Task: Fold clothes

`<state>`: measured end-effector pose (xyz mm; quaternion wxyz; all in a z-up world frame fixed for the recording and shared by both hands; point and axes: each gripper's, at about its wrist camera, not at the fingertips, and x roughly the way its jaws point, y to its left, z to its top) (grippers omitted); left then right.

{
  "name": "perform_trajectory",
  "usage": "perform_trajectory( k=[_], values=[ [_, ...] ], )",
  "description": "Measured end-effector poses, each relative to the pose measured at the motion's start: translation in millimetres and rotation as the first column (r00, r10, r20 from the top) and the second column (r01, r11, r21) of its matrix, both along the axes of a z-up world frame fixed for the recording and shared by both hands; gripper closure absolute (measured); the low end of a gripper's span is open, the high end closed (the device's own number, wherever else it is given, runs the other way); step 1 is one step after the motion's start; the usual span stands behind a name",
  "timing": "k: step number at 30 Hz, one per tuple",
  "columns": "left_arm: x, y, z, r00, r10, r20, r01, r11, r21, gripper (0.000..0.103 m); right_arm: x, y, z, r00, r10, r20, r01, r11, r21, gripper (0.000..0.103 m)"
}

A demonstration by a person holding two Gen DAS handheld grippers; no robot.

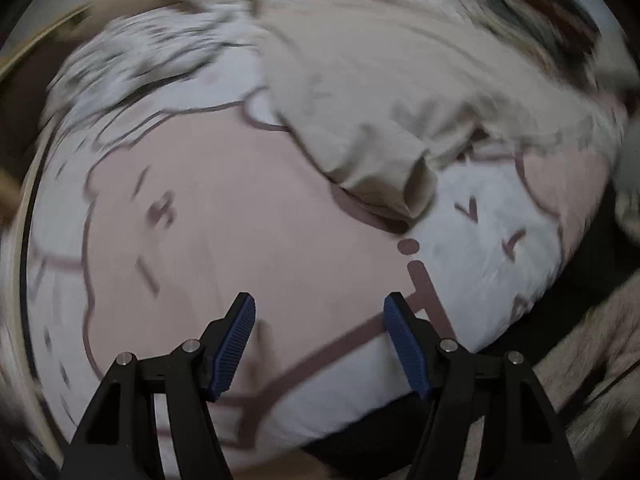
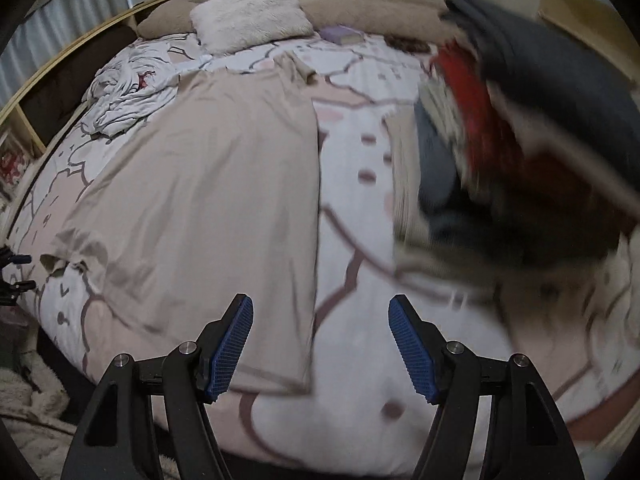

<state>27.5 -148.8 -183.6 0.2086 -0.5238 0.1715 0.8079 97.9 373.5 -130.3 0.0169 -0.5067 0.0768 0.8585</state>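
A beige T-shirt (image 2: 208, 184) lies spread on the bed, folded lengthwise with a straight edge down its right side; its sleeve (image 2: 76, 256) lies at the left edge. In the left wrist view the same shirt (image 1: 380, 92) shows blurred, its sleeve end (image 1: 396, 184) nearest. My left gripper (image 1: 320, 320) is open and empty above the duvet, short of the sleeve. My right gripper (image 2: 320, 320) is open and empty above the shirt's lower hem corner (image 2: 296, 380). The left gripper also shows small at the right wrist view's left edge (image 2: 16, 272).
The bed's pink and white patterned duvet (image 2: 360, 420) fills both views. A blurred pile of grey, red and dark clothes (image 2: 520, 128) lies at the right. A crumpled white garment (image 2: 124, 96) and a fluffy pillow (image 2: 248, 12) lie at the back. A wooden shelf (image 2: 36, 92) stands left.
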Motion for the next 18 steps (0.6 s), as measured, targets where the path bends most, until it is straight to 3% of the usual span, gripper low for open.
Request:
perform_trajectory(
  k=[4, 10, 11, 13, 14, 15, 16, 17, 18],
  values=[
    [9, 1, -2, 0.987, 0.134, -0.093, -0.124, 0.987, 0.103, 0.036, 24, 6, -39, 0.990, -0.141, 0.014, 0.141, 0.973, -0.181, 0.033],
    [9, 33, -20, 0.978, 0.186, -0.093, -0.167, 0.970, 0.178, 0.036, 29, 15, -70, 0.963, -0.268, 0.015, 0.257, 0.901, -0.350, 0.034],
    [10, 36, -21, 0.974, 0.202, -0.098, -0.182, 0.966, 0.185, 0.035, 30, 16, -75, 0.957, -0.289, 0.018, 0.274, 0.885, -0.377, 0.041],
    [8, 36, -22, 0.962, 0.258, -0.084, -0.234, 0.946, 0.222, 0.031, 32, 19, -85, 0.944, -0.329, 0.024, 0.307, 0.849, -0.429, 0.064],
    [6, 32, -22, 0.951, 0.300, -0.069, -0.274, 0.926, 0.258, 0.030, 32, 21, -90, 0.937, -0.349, 0.028, 0.322, 0.830, -0.455, 0.082],
    [6, 29, -21, 0.941, 0.333, -0.053, -0.305, 0.907, 0.292, 0.030, 31, 26, -98, 0.926, -0.372, 0.059, 0.340, 0.761, -0.553, 0.097],
    [5, 25, -20, 0.931, 0.364, -0.030, -0.336, 0.884, 0.325, 0.030, 30, 28, -102, 0.919, -0.386, 0.083, 0.356, 0.717, -0.600, 0.098],
    [4, 22, -19, 0.921, 0.390, -0.008, -0.363, 0.862, 0.353, 0.030, 29, 29, -101, 0.910, -0.406, 0.086, 0.372, 0.706, -0.602, 0.098],
    [5, 21, -17, 0.917, 0.399, 0.001, -0.372, 0.854, 0.364, 0.030, 29, 31, -94, 0.903, -0.425, 0.065, 0.382, 0.722, -0.577, 0.098]
  ],
)
